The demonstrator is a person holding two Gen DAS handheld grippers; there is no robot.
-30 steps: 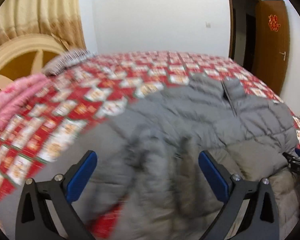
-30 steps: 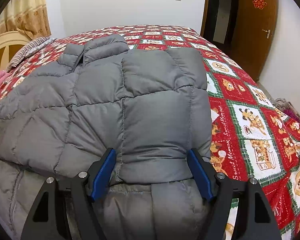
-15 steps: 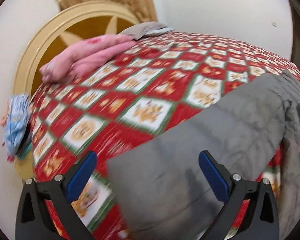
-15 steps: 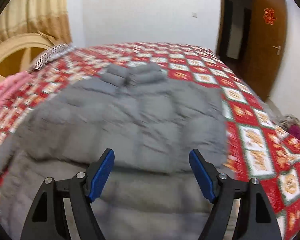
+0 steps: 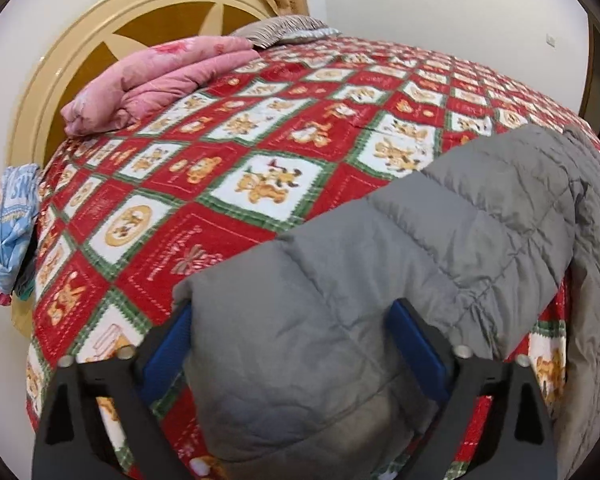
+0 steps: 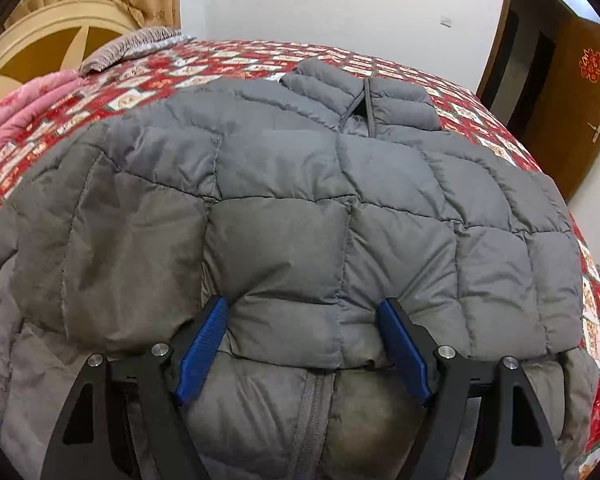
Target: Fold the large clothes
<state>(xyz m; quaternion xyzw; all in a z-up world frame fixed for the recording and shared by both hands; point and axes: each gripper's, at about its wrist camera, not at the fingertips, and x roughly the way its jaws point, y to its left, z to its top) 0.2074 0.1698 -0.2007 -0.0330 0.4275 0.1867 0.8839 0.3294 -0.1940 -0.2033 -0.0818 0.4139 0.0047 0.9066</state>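
Grey quilted down jacket (image 6: 284,200), large, lay spread across the red, white and green patchwork bedspread with bear motifs (image 5: 260,152), collar toward the far side of the bed, zip running down its middle to the near edge. One grey quilted sleeve (image 5: 380,264) stretched out sideways over the bedspread, its cuff end nearest the left wrist camera. Open room: a wide bare stretch of bedspread lay beyond the sleeve up to the folded pink quilted blanket (image 5: 160,80) and the striped grey pillow (image 5: 284,28) at the round cream and ochre headboard (image 5: 60,60); a narrower strip of bedspread showed along the jacket's right side, toward the brown wooden door (image 6: 568,100). A blue printed cloth (image 5: 14,216) hung off the bed's left edge. Left gripper (image 5: 296,344), black-framed with blue pads, pointed steeply down at the cuff end; its jaws had just been closing with the sleeve between them, the padding bulging against the left pad, a firm pinch not certain. Right gripper (image 6: 304,344), same make, pointed steeply down over a folded panel of the jacket above the zip; jaws spread wide, the fold's edge between the pads, whether pressed could not be told.
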